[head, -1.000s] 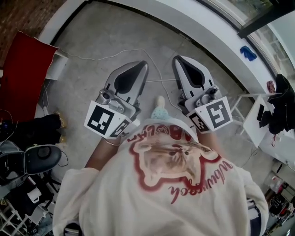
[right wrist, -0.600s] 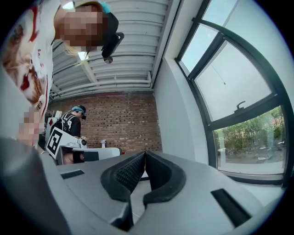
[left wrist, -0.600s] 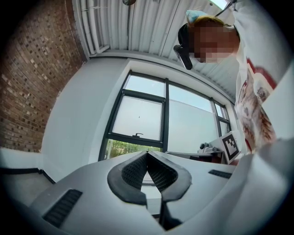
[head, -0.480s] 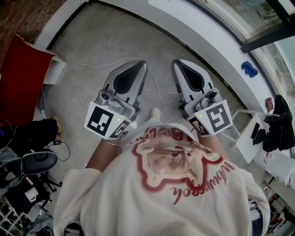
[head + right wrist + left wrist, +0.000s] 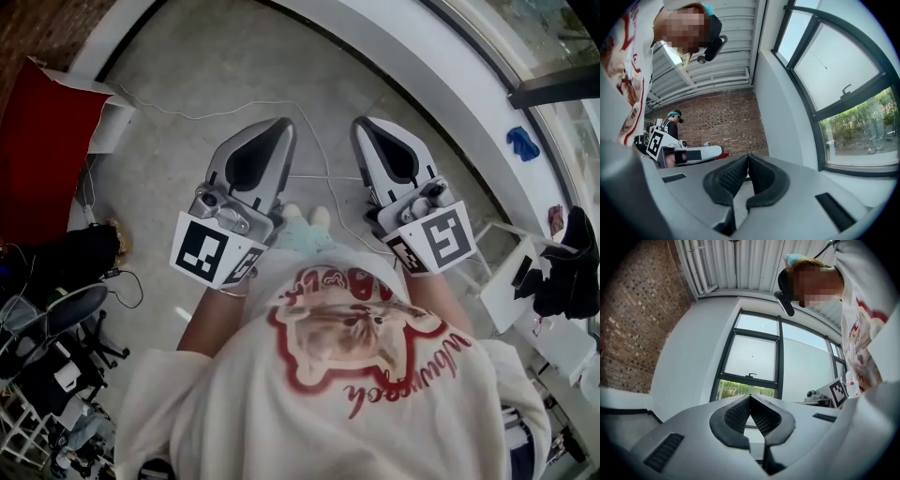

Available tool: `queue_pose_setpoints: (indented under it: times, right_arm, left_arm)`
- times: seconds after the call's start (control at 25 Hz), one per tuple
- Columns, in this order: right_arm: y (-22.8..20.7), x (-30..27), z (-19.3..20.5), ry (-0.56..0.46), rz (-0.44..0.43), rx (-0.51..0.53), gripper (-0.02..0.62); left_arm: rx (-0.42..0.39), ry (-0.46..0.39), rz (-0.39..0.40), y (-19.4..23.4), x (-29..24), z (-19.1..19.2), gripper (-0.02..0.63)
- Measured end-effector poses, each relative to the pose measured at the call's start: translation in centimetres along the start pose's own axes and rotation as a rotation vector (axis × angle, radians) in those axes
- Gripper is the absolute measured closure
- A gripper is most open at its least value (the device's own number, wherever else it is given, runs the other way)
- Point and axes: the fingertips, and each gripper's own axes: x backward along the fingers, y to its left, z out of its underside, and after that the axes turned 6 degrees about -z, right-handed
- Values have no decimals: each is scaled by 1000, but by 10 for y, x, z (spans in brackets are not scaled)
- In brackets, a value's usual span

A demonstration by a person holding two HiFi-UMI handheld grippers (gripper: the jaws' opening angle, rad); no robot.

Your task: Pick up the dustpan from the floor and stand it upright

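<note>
No dustpan shows in any view. In the head view my left gripper (image 5: 280, 123) and right gripper (image 5: 360, 123) are held side by side at waist height over the grey concrete floor (image 5: 197, 84), both pointing level away from the body. Both are shut with nothing between the pads. In the left gripper view the gripper (image 5: 750, 396) faces a tall window (image 5: 754, 357) in a white wall. The right gripper (image 5: 748, 154) in its own view faces a brick wall (image 5: 726, 119) beside the window wall.
A white cable (image 5: 319, 159) runs across the floor under the grippers. A red board (image 5: 42, 150) leans at the left, with a black bag (image 5: 66, 258) and an office chair (image 5: 47, 319) below it. A blue cloth (image 5: 523, 142) lies on the white ledge (image 5: 422, 66). Another person (image 5: 670, 124) stands by the brick wall.
The person has walked on across the floor, carrying both grippers along side by side. The wall and ledge have slid in the view. Both jaws stayed shut.
</note>
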Motion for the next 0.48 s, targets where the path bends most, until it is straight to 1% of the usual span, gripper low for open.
queue_pose_setpoints:
  times: [0.2, 0.36, 0.48]
  right_arm:
    - [-10, 1, 29, 42, 17, -46, 571]
    - [-20, -2, 63, 95, 6, -88, 571]
    - [-31, -11, 87, 114, -2, -120, 571]
  left_arm:
    - [6, 3, -38, 21, -4, 16, 603]
    - [14, 19, -81, 41, -10, 40, 603]
    - [26, 39, -107, 54, -12, 62, 603]
